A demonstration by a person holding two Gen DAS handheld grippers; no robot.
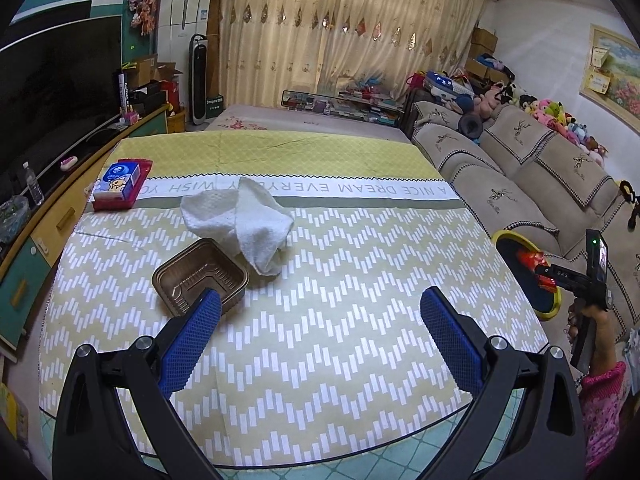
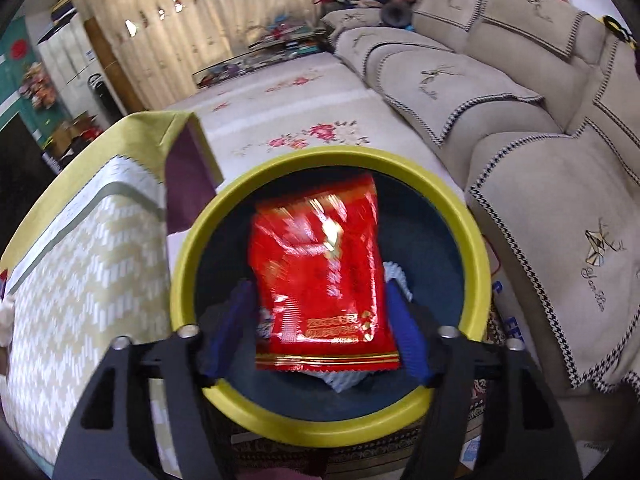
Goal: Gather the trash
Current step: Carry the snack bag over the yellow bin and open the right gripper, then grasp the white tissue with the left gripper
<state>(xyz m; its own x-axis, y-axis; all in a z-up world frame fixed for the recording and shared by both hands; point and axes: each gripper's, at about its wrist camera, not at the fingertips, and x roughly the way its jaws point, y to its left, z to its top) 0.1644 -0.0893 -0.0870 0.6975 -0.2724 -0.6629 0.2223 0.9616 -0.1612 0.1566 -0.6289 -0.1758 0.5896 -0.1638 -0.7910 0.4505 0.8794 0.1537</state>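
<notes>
Over bin [image 2: 188, 240], red wrapper [image 2: 320, 272] between right tool [image 2: 320, 328] fingers.

Table [image 1: 320, 320] covered in a yellow-and-white zigzag cloth. White towel [image 1: 244, 220] lies crumpled mid-table. Tissue pack [image 1: 118, 178] sits in a red tray [image 1: 116, 200] at the far left corner. Beige sofa [image 1: 520, 168] runs along the right, plush toys [image 1: 556, 116] lined on its back. Cream curtains [image 1: 340, 28] behind; dark TV [image 1: 56, 80] at left.
</notes>
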